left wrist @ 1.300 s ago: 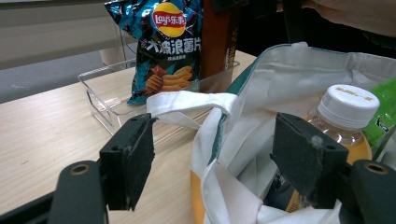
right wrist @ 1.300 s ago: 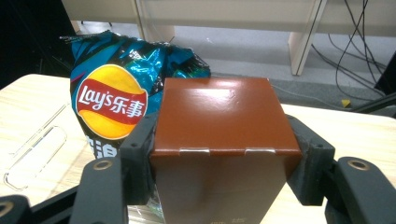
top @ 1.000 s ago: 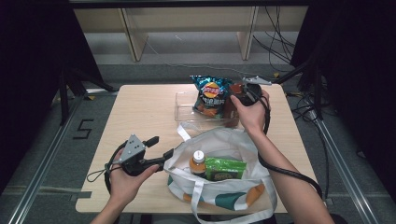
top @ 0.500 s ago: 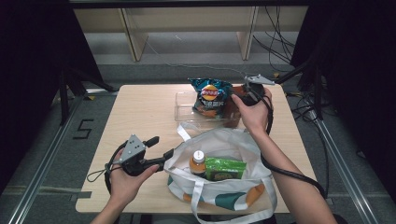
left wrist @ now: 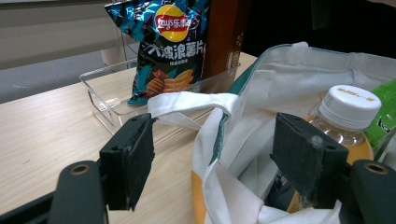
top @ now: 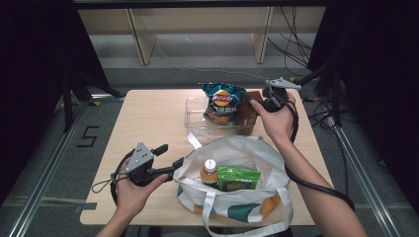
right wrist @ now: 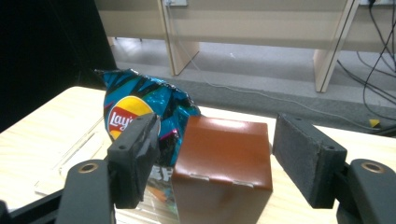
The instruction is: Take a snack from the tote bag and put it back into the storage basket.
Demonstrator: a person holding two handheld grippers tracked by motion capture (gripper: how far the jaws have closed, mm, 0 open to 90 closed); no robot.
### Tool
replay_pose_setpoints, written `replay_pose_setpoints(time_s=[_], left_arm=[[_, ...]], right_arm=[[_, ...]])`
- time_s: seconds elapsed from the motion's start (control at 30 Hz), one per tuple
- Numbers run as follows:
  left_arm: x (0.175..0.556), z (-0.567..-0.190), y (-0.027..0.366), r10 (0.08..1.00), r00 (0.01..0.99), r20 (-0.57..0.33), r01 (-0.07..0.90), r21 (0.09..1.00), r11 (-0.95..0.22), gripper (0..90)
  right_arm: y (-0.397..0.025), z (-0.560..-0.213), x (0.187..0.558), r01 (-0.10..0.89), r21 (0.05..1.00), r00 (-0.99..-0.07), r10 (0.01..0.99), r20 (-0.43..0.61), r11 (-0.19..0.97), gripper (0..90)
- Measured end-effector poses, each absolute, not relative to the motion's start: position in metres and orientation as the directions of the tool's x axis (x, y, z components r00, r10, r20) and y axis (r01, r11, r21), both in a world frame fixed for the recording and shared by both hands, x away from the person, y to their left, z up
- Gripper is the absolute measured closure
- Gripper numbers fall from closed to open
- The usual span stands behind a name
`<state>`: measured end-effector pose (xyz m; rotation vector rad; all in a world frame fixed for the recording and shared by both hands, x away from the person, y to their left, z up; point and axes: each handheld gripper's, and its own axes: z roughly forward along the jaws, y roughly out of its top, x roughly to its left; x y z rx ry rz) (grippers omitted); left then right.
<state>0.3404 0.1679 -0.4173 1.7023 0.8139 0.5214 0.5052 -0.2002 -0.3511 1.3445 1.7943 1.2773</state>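
- The right gripper (right wrist: 217, 154) hangs over the brown box (right wrist: 223, 165), jaws spread wide on either side of it, touching nothing.
- The brown box stands upright at the right end of the clear tray (top: 197, 111), near the desk's (top: 143, 123) far edge, just beside the chip bag (top: 223, 101).
- The left gripper (left wrist: 219, 161) is wide open at the near left rim of the tote bag (top: 257, 153), holding nothing.
- A bottle (top: 209, 172) and a green packet (top: 238, 178) lie in the tote bag.
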Motion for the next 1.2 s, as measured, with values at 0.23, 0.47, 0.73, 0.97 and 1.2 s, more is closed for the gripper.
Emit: replay_pose_setpoints(time_s=[0.23,0.47,0.73,0.97,1.2], left_arm=[[0.34,-0.417,0.169,0.752,0.657,-0.058,0.253,0.956,-0.148,29.2],[0.34,-0.417,0.168,0.752,0.657,-0.058,0.252,0.957,-0.147,29.1],[0.34,-0.417,0.168,0.752,0.656,-0.057,0.254,0.956,-0.149,29.2],[0.341,-0.417,0.167,0.754,0.654,-0.059,0.257,0.955,-0.148,29.2],[0.344,-0.416,0.166,0.75,0.658,-0.063,0.252,0.957,-0.141,29.1]], right_arm=[[-0.208,-0.35,0.497,0.404,0.914,-0.356,0.926,0.124,0.033,32.5],[-0.215,-0.348,0.486,0.405,0.913,-0.374,0.92,0.115,0.051,34.1],[-0.225,-0.346,0.474,0.402,0.912,-0.409,0.907,0.097,0.083,35.5],[-0.239,-0.348,0.457,0.4,0.911,-0.439,0.894,0.092,0.102,39.0],[-0.248,-0.352,0.444,0.415,0.898,-0.475,0.877,0.074,0.149,49.1]])
